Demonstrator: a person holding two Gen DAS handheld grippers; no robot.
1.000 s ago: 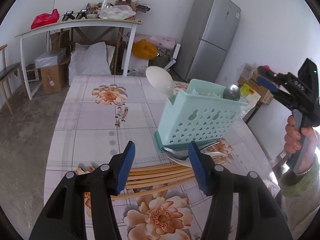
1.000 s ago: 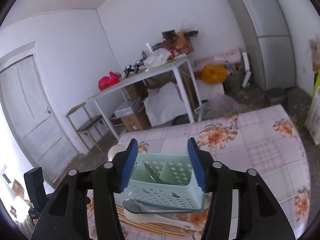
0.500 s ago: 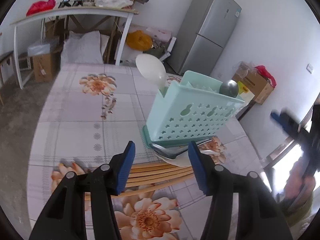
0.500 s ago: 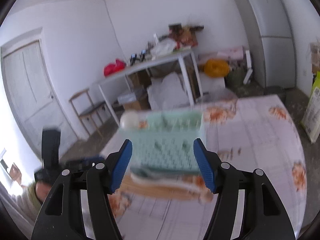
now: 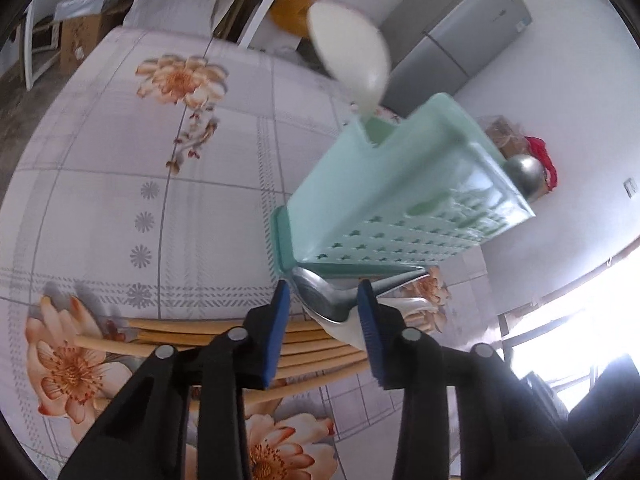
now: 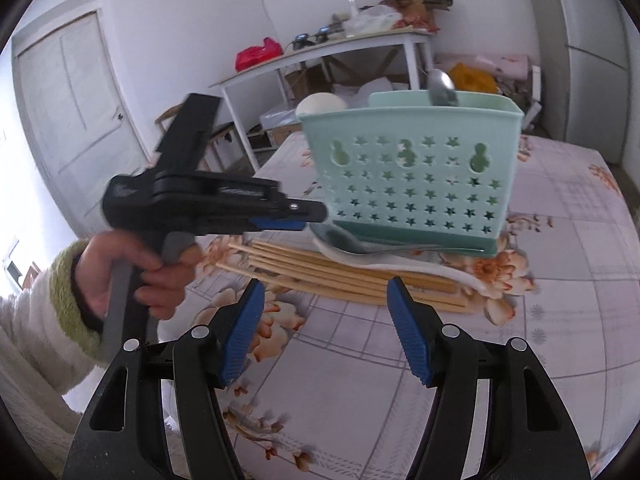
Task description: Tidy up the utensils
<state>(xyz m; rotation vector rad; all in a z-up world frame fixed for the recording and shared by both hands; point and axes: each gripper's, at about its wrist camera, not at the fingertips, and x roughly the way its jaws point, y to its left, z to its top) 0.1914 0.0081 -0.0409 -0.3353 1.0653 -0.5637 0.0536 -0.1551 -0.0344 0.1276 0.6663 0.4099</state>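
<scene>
Steel, thin and slick: the metal spoon (image 5: 326, 302) lies bowl-up on a white plastic spoon (image 6: 404, 266), both across a bundle of bamboo chopsticks (image 6: 340, 270) at the foot of the mint-green utensil caddy (image 6: 412, 168) on the flowered tabletop (image 5: 120, 184). It looks light and rigid, but smooth enough to skid off the plastic beneath, so I would pinch it at the neck or across the bowl's edges rather than along the handle, which runs under the caddy's base. Already in the caddy stand a white spoon (image 5: 352, 50) and a metal one (image 6: 442, 88).

Left tongs (image 5: 322, 300) tilt steeply down with the steel bowl between the blue pads, jaws closing; whether the pads already press it I cannot tell. From the right wrist view, a hand (image 6: 132, 276) in a fleecy sleeve holds them nearly level. Right tongs (image 6: 326, 328) hang wide apart and empty, short of the chopsticks.
</scene>
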